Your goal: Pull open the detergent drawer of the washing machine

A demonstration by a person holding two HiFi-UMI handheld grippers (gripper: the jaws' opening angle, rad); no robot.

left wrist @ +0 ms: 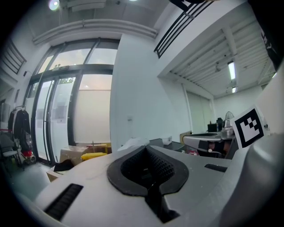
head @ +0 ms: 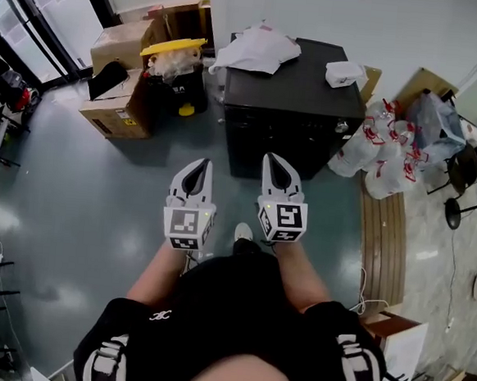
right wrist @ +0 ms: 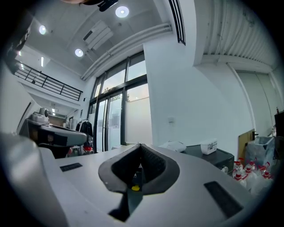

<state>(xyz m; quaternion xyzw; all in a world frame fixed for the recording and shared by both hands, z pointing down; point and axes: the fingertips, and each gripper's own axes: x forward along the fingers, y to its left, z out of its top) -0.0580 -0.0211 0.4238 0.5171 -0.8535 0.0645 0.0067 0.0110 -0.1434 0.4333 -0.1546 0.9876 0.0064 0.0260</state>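
Shiny grey-green floor (head: 89,207) fills the room, with a white wall at the far side. A black, box-shaped washing machine (head: 294,108) stands against that wall, right in front of the person and well apart from both grippers. Its detergent drawer is too dark and small to pick out. A crumpled white cloth (head: 258,49) and a small white box (head: 345,73) lie on top of the machine. Brown cardboard boxes (head: 118,102) sit to its left, and clear plastic bags with red print (head: 382,147) sit to its right.

The person's two bare forearms reach straight out from the body, side by side. The white left gripper (head: 199,168) and the white right gripper (head: 275,164) both point level at the machine, close to each other but not touching. Each has its marker cube on top, facing up.

The left gripper's jaws are pressed together with nothing between them. The right gripper's jaws are pressed together too, and hold nothing.
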